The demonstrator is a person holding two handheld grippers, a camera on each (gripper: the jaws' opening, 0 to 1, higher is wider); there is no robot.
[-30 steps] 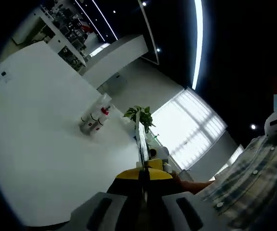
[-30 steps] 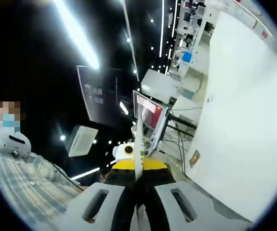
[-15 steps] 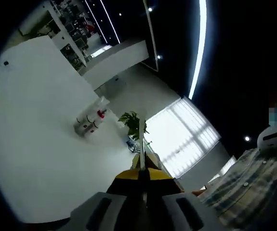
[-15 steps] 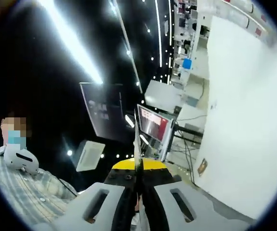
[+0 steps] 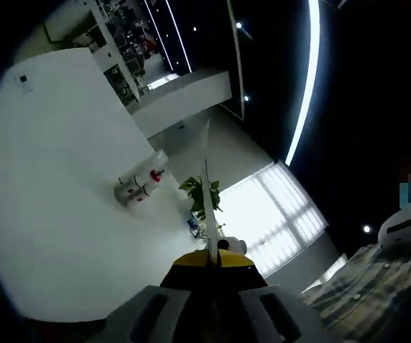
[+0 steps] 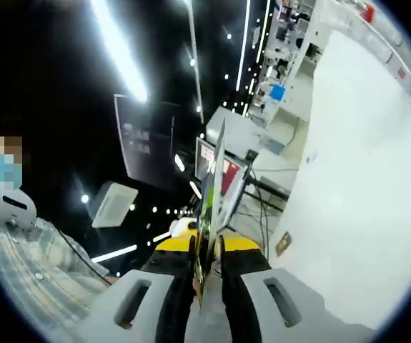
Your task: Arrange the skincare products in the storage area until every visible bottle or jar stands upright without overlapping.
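Swung a little since a second ago, both views. Left gripper (image 5: 206,214) and right gripper (image 6: 210,214) each pinched flat, holding nothing. Skincare bottles (image 5: 139,184) clustered well off on the white table (image 5: 48,179). Approach stage, by the look; next, reach in toward the cluster.
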